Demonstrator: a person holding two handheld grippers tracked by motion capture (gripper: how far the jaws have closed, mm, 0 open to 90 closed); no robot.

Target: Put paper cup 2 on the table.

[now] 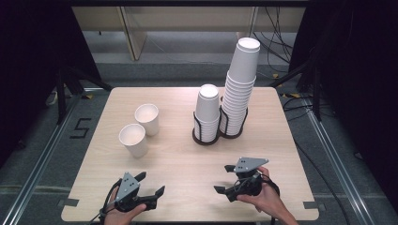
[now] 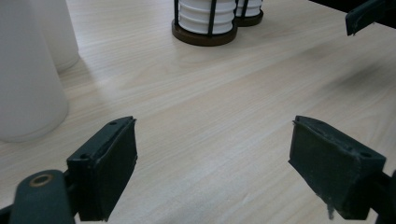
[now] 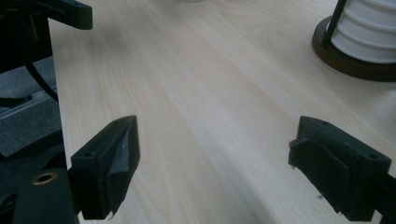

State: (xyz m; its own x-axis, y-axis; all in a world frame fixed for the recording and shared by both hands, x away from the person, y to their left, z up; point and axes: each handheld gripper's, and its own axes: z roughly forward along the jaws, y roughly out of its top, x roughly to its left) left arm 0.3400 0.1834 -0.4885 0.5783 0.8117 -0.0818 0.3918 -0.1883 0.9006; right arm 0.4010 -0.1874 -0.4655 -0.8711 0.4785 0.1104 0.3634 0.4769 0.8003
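hovering grippers (image 1: 151,183), jaws apart

I see two loose white paper cups on the left half of my table: the near cup (image 1: 133,139) and the far cup (image 1: 147,118), both upright with their mouths open, standing just beside each other. To their right, two black wire holders stand side by side, the short stack (image 1: 207,112) on the left and the tall stack (image 1: 239,86), leaning slightly, on the right.
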